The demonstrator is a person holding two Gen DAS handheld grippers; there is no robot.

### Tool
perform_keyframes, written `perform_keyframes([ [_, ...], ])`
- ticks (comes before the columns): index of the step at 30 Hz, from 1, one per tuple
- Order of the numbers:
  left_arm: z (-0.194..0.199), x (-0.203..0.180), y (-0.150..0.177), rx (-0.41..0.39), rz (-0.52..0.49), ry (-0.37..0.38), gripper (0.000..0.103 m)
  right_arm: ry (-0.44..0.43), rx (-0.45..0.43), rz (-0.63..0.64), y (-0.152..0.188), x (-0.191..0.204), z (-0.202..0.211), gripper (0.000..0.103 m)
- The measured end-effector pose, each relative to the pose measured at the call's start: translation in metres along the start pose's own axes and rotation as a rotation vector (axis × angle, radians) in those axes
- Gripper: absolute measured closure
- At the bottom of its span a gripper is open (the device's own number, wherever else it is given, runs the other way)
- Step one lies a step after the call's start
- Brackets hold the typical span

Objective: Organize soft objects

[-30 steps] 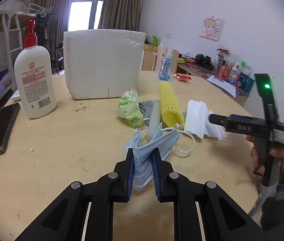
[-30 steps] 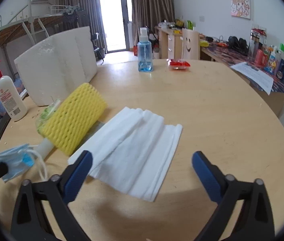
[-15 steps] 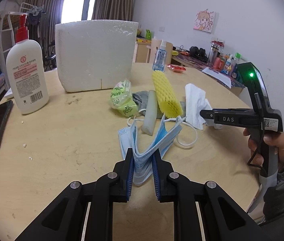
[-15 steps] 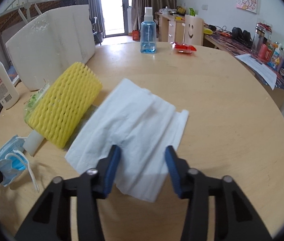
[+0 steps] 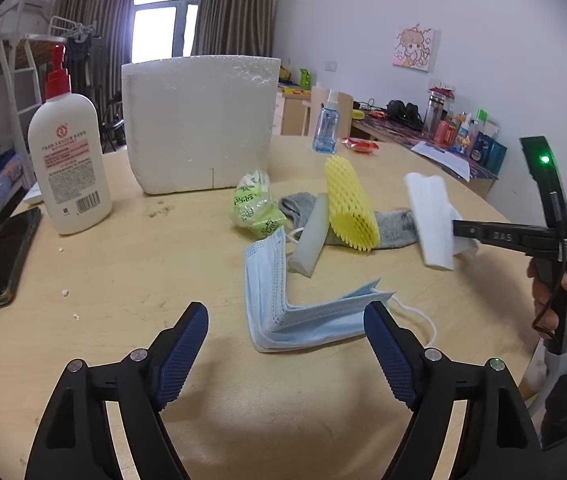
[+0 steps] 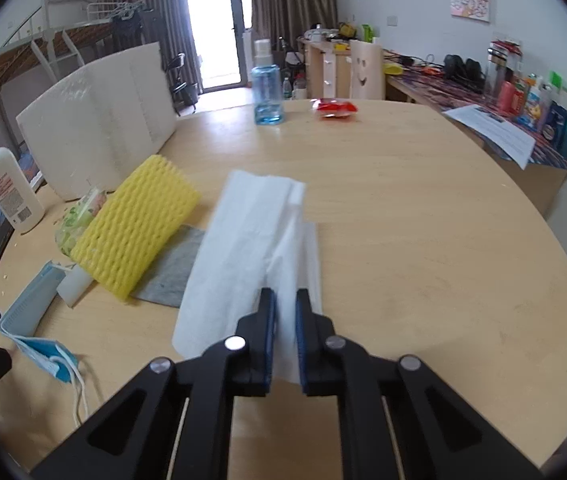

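- Right gripper (image 6: 281,332) is pinching the near edge of the white tissue (image 6: 251,240), jaws pressed together on it; in the left wrist view the sheet hangs from the gripper at about 3 o'clock, lifted clear of the worktop (image 6: 423,220).
- Left gripper (image 5: 285,344) is spread wide and holds nothing; the blue face mask (image 5: 283,304) lies folded on the worktop between its fingers, toward 12 o'clock.
- Beyond the mask, at 12 to 1 o'clock, sit a yellow foam net (image 5: 349,200), a grey sock (image 5: 393,224), a white foam strip (image 5: 313,236) and a green crumpled packet (image 5: 255,208), bunched in a loose cluster.
- White foam box (image 5: 199,124) stands behind them at 11 o'clock; whether anything is inside cannot be told.
- Judging by this, the sorting looks early: only the tissue is in hand, while the rest lie unsorted.
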State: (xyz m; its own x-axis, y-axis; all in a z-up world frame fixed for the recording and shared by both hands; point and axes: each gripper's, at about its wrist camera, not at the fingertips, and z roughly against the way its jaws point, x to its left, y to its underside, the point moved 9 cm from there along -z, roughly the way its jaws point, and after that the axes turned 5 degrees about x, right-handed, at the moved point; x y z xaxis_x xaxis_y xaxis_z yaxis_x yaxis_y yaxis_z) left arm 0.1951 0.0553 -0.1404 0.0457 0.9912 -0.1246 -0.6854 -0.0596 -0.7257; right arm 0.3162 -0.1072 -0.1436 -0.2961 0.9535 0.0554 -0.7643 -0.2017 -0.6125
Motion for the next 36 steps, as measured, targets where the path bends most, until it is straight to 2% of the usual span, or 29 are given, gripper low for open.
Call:
perform_keyframes([
  [8,-0.004,0.008,0.000,0.017,0.050,-0.010,0.019,0.055,-0.027,-0.059,0.016,-0.035,0.021,0.091],
  [14,-0.006,0.007,-0.005,0.016,0.064,-0.022,0.019,0.060,0.003,-0.092,0.024,-0.044,0.013,0.087],
  [15,-0.007,0.007,-0.006,0.015,0.068,-0.020,0.019,0.051,0.001,-0.091,0.024,-0.043,0.013,0.076],
  [16,-0.008,0.006,-0.006,0.016,0.070,-0.018,0.019,0.041,-0.001,-0.086,0.024,-0.040,0.013,0.058],
  [18,-0.010,0.005,-0.008,0.017,0.072,-0.018,0.019,0.018,-0.029,-0.083,0.021,-0.036,0.017,0.040],
  [23,-0.019,0.001,-0.009,0.034,0.063,-0.017,0.020,0.010,-0.048,-0.075,0.016,-0.032,0.020,0.040],
  [24,-0.020,-0.001,-0.010,0.037,0.053,-0.009,0.023,0.010,-0.049,-0.073,0.017,-0.031,0.021,0.040],
  [28,-0.030,-0.009,-0.009,0.066,0.016,-0.009,0.046,0.008,-0.046,-0.070,0.018,-0.031,0.019,0.039],
  [34,-0.039,-0.012,-0.001,0.122,-0.035,-0.044,0.068,0.003,-0.042,-0.065,0.020,-0.030,0.018,0.039],
  [36,-0.039,-0.011,0.001,0.128,-0.045,-0.055,0.071,0.001,-0.042,-0.057,0.020,-0.027,0.018,0.039],
])
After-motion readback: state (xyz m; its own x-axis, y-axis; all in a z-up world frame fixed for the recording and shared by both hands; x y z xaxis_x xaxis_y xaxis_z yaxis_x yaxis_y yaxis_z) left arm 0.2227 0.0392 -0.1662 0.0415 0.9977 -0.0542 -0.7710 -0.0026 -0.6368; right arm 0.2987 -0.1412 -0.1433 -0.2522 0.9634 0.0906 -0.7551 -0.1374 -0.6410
